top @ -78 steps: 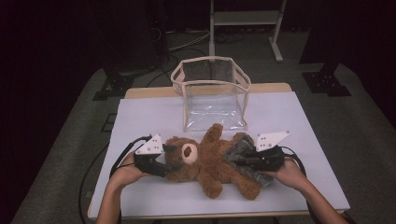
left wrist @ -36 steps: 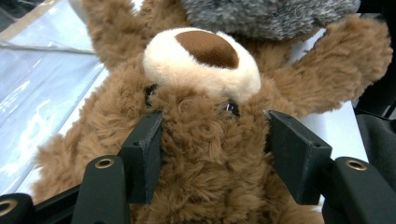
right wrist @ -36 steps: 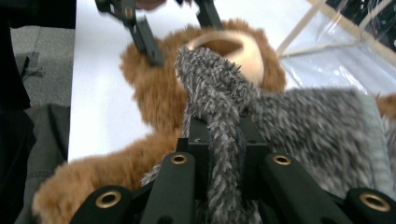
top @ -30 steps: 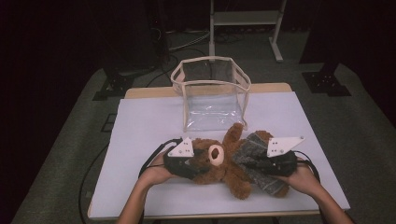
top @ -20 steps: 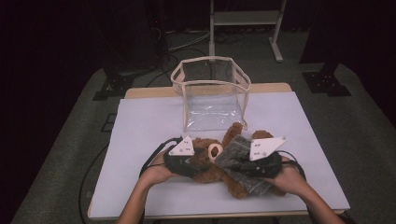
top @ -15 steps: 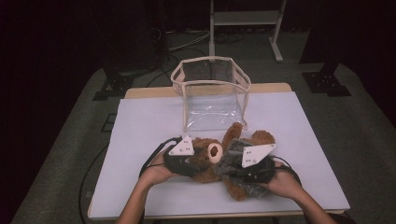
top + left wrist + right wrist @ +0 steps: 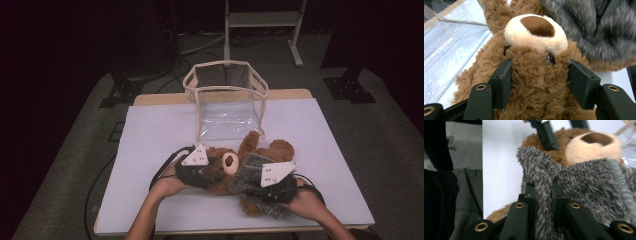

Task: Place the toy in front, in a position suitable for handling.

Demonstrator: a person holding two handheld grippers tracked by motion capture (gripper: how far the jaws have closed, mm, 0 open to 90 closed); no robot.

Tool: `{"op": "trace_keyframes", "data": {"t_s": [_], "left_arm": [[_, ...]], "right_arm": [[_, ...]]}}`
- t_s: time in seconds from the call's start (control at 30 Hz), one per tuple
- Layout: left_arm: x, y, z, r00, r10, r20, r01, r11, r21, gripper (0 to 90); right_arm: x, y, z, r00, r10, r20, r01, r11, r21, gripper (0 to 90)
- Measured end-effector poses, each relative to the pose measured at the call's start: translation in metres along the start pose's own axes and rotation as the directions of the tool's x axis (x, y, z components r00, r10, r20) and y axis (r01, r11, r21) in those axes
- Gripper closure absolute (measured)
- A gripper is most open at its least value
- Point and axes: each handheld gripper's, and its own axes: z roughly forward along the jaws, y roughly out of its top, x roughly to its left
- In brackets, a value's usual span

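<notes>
Your left gripper (image 7: 537, 82) has its jaws clamped on the head of the brown teddy bear (image 7: 227, 167), which lies on the white counter (image 7: 150, 135) just before the clear plastic bag (image 7: 227, 102). Your right gripper (image 7: 544, 195) pinches an edge of the grey furry garment (image 7: 584, 182) draped over the bear.

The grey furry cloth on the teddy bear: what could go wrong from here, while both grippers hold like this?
1. The right gripper pinches only an edge of the grey furry cloth; a pull might slip it free.
2. The left gripper clamps the teddy bear by its soft head, which could squeeze out.
3. The clear bag stands close behind the bear's raised arm; a push might tip it.
</notes>
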Motion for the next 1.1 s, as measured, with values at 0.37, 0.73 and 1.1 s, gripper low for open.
{"op": "trace_keyframes", "data": {"t_s": [0.37, 0.73, 1.1], "left_arm": [[0.0, 0.0, 0.0, 1.0, -0.001, 0.005, 0.001, 1.0, -0.003, 39.2], [0.0, -0.004, -0.002, 0.9999, 0.0, 0.017, 0.001, 0.9999, -0.011, 38.7], [-0.001, -0.004, -0.002, 0.9999, 0.004, 0.017, -0.004, 1.0, -0.009, 38.2]], "right_arm": [[0.005, -0.022, -0.01, 0.9993, 0.036, -0.005, -0.036, 0.999, 0.032, 78.4], [0.005, -0.014, -0.002, 1.0, 0.008, 0.0, -0.008, 0.999, 0.047, 78.3], [-0.004, 0.0, -0.034, 0.9976, 0.013, 0.067, -0.01, 0.999, -0.049, 78.0]]}}
